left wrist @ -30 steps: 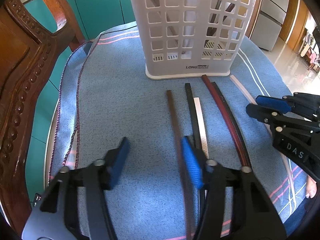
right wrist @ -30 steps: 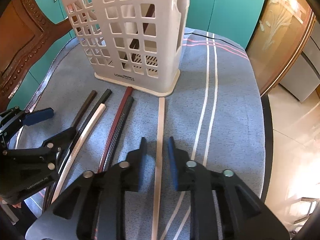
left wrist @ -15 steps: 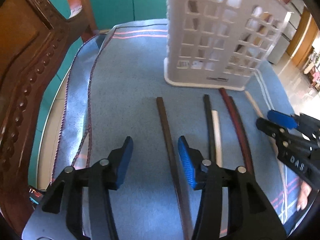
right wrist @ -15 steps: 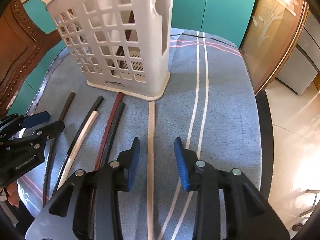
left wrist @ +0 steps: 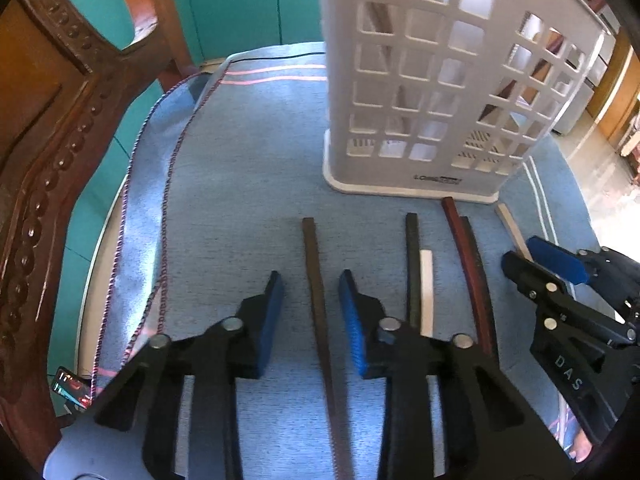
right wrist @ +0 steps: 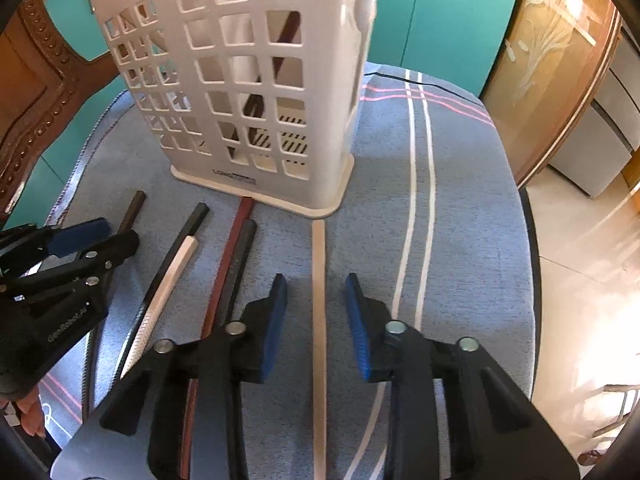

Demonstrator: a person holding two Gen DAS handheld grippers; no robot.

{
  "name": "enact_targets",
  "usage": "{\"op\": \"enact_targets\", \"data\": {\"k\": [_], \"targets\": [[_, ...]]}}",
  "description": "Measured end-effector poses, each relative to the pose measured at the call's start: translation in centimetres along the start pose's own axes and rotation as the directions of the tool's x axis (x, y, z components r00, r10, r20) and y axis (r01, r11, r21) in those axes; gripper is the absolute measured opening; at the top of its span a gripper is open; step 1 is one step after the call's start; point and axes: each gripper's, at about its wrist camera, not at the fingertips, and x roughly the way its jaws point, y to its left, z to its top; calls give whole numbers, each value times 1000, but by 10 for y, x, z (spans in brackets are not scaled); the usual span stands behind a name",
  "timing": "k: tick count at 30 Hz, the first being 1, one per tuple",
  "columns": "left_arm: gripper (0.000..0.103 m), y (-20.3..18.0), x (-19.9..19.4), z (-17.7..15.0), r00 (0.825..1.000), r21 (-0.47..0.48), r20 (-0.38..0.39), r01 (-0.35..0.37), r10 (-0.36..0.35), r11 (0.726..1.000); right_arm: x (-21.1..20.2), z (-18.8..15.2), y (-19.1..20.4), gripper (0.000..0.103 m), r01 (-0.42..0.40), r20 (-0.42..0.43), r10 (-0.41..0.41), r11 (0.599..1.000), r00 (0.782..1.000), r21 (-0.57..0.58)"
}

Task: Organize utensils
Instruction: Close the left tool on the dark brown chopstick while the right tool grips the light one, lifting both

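**Between both pairs of fingers, a chopstick each**

Between the left gripper's [left wrist: 310, 292] closing blue pads lies a long dark-brown chopstick [left wrist: 316, 280], untouched on either side. The right gripper [right wrist: 316, 294] likewise closes around a pale cream chopstick [right wrist: 319, 280], gaps showing both sides. Between the two grippers lie black, white and red-brown sticks. Past all fingertips stands the white lattice plastic utensil basket [right wrist: 248, 92] on blue striped cloth [left wrist: 240, 168].
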Motion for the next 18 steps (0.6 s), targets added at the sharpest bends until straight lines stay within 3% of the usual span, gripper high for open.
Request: {"op": "enact_targets", "data": {"k": [3, 10, 18], "targets": [[11, -11, -4, -2, 1000, 12, 5, 8, -8, 1000, -3, -1, 12, 7, -17, 5, 17, 1000, 1000, -25], [7, -8, -22, -5, 998, -15, 68, 0, 1, 1000, -9, -5, 24, 6, -48, 32, 49, 998, 998, -45], [7, -23, -88, -8, 967, 23, 252, -30, 23, 999, -47, -5, 18, 7, -90, 145, 93, 995, 985, -33]]}}
